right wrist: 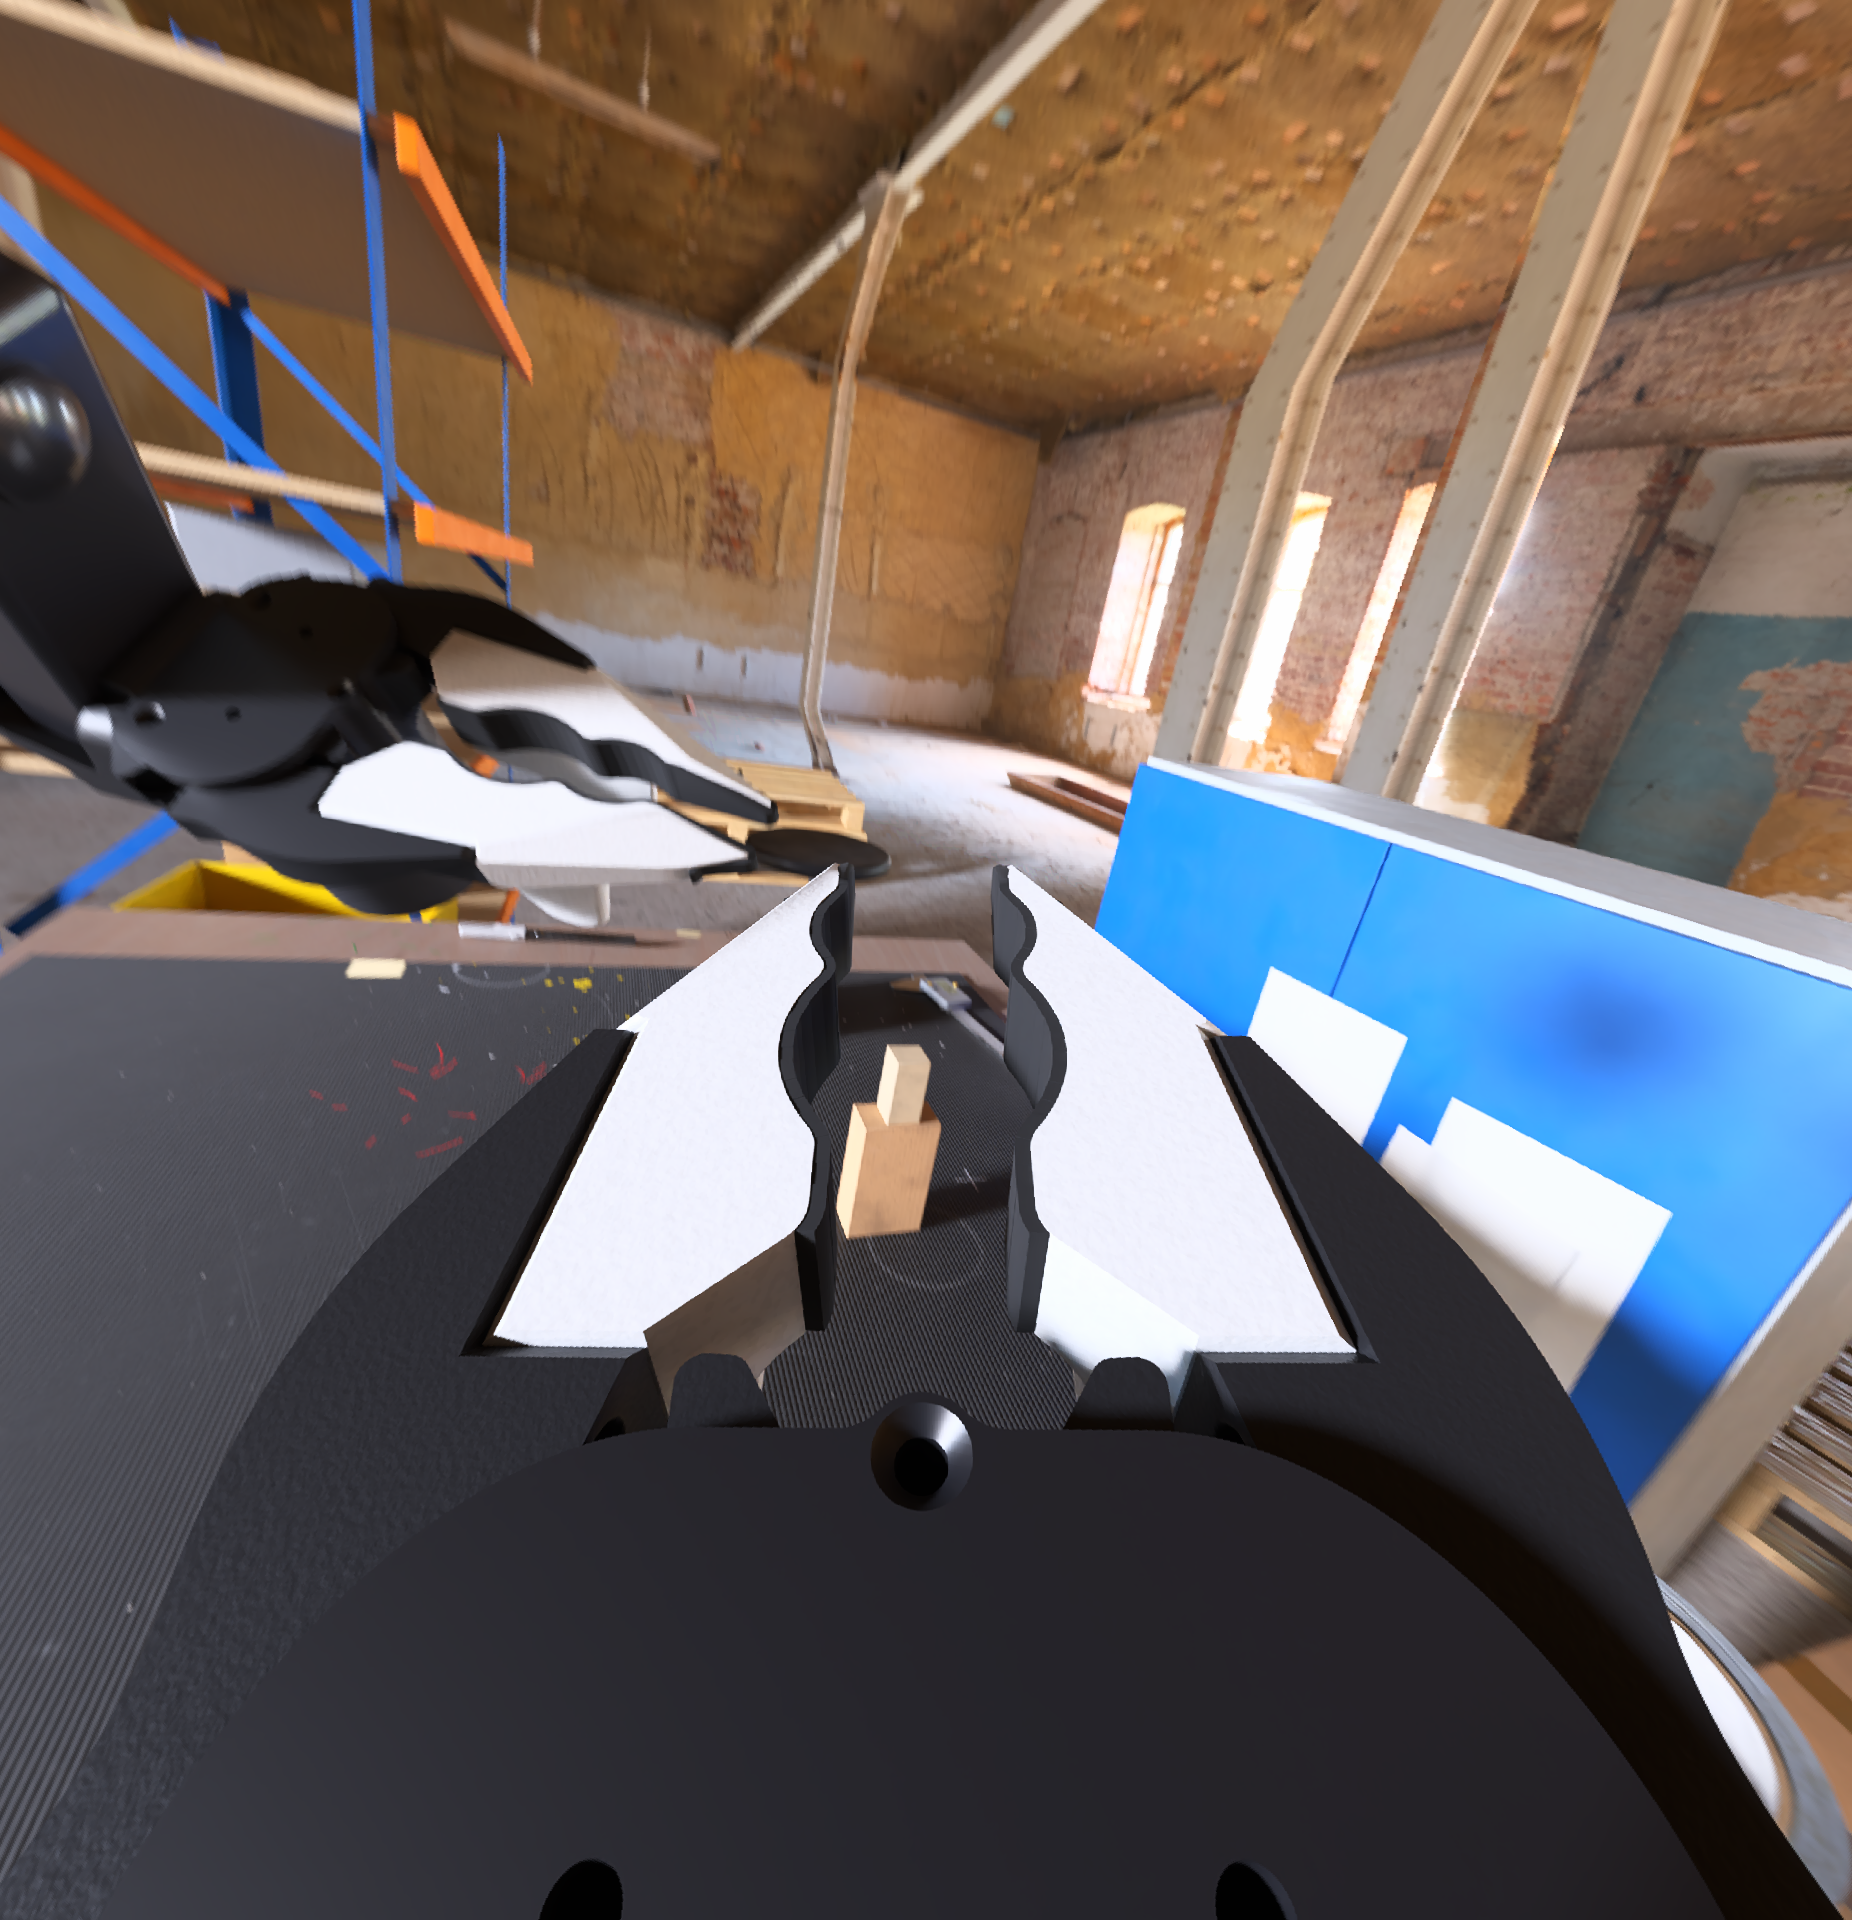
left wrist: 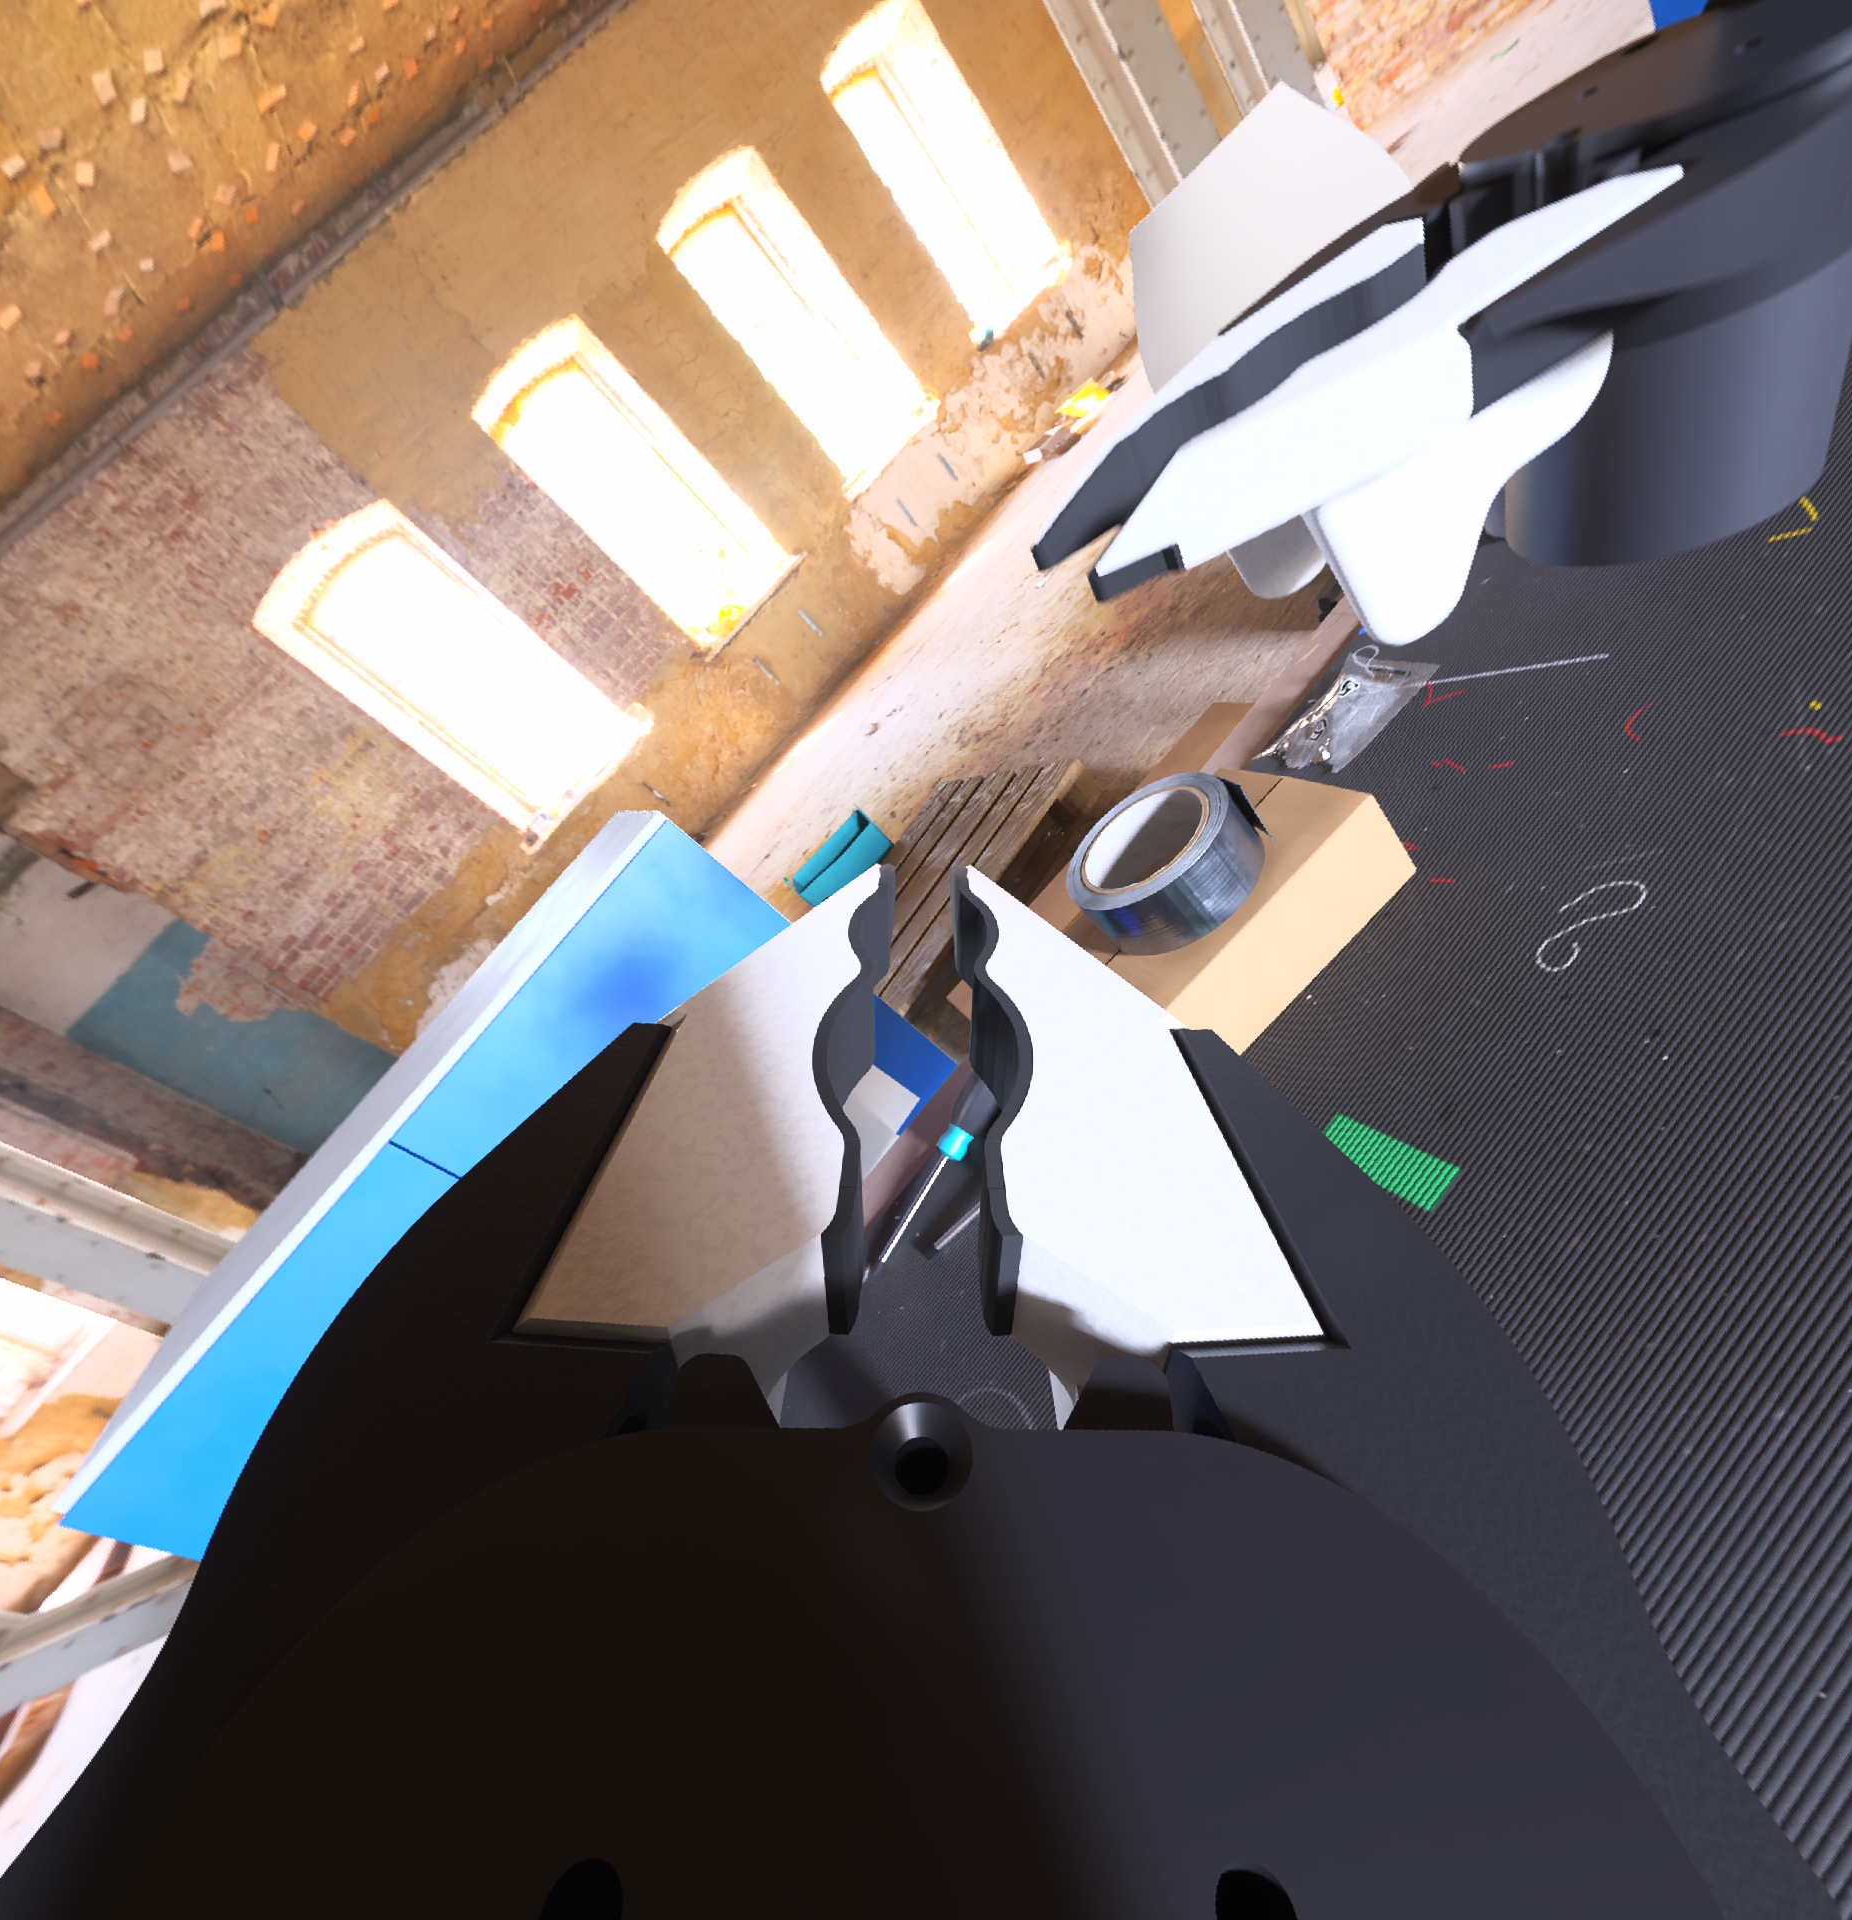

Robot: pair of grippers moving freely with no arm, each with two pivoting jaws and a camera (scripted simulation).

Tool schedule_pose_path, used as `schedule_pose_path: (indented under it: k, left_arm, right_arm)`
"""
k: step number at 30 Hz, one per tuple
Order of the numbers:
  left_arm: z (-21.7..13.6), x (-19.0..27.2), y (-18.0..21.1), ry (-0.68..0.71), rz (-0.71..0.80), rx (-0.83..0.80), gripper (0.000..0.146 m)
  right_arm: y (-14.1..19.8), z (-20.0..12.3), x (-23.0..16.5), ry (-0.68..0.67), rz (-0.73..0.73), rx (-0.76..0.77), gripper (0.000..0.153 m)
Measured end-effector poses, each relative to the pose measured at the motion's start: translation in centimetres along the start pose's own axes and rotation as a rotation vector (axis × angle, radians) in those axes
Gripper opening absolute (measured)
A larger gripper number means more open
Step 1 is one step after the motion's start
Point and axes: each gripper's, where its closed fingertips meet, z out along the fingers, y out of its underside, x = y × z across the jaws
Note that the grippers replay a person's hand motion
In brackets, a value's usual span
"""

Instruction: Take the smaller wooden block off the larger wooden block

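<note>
In the right wrist view, the larger wooden block (right wrist: 886, 1179) stands upright on the dark mat (right wrist: 226, 1143). The smaller wooden block (right wrist: 903, 1083) stands on top of it. My right gripper (right wrist: 924, 885) is open and empty; both blocks show in the gap between its fingers, farther ahead and apart from them. My left gripper (left wrist: 922, 881) is open with a narrow gap and empty. It hovers above the mat to the left in the right wrist view (right wrist: 747, 837). The blocks do not show in the left wrist view, where the right gripper (left wrist: 1080, 571) is at the upper right.
A blue panel (right wrist: 1524, 987) with white sheets (right wrist: 1504, 1226) stands along the mat's right side. A grey tape roll (left wrist: 1171, 862) sits on a cardboard box (left wrist: 1306, 935). A screwdriver (left wrist: 953, 1143), a green patch (left wrist: 1389, 1158) and a bag of screws (left wrist: 1337, 707) lie on the mat. A yellow bin (right wrist: 205, 888) is at the back left.
</note>
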Motion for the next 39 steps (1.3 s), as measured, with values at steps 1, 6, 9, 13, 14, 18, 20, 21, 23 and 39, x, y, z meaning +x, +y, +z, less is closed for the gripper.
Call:
schedule_pose_path:
  k: [1,6,9,13,14,18,20,21,23,39]
  left_arm:
    - [-0.1,-0.2,0.0,0.0,-0.017,0.001,0.012]
    - [-0.4,-1.0,0.7,-0.021,-0.046,-0.03,0.02]
    - [-0.3,-1.5,2.1,-0.038,-0.038,-0.084,0.02]
    - [-0.5,-2.5,3.5,-0.055,-0.042,-0.128,0.02]
    - [-0.7,-2.9,3.9,-0.063,-0.045,-0.137,0.02]
    - [-1.7,-4.6,5.4,-0.093,-0.063,-0.181,0.02]
    - [-2.4,-5.6,6.3,-0.112,-0.07,-0.208,0.02]
    - [-2.8,-6.1,6.8,-0.119,-0.077,-0.225,0.02]
    - [-3.5,-6.9,8.1,-0.122,-0.096,-0.264,0.02]
    - [-3.0,-6.0,23.8,0.055,-0.476,-0.686,0.036]
  right_arm:
    - [0.3,0.2,-0.2,0.002,-0.018,-0.028,0.027]
    - [0.3,0.5,-0.6,0.009,-0.068,-0.062,0.026]
    - [0.6,0.6,-0.5,0.007,-0.043,-0.07,0.026]
    - [1.5,0.8,-0.3,0.001,-0.026,-0.095,0.026]
    - [1.7,0.8,-0.2,0.002,-0.028,-0.105,0.026]
    - [2.9,1.1,0.0,0.003,-0.042,-0.161,0.025]
    - [3.5,1.3,0.0,0.003,-0.041,-0.19,0.025]
    - [3.8,1.3,0.0,0.0,-0.036,-0.2,0.025]
    - [4.1,1.4,0.0,-0.006,-0.033,-0.212,0.026]
    - [6.4,2.0,-0.2,-0.047,-0.012,-0.294,0.028]
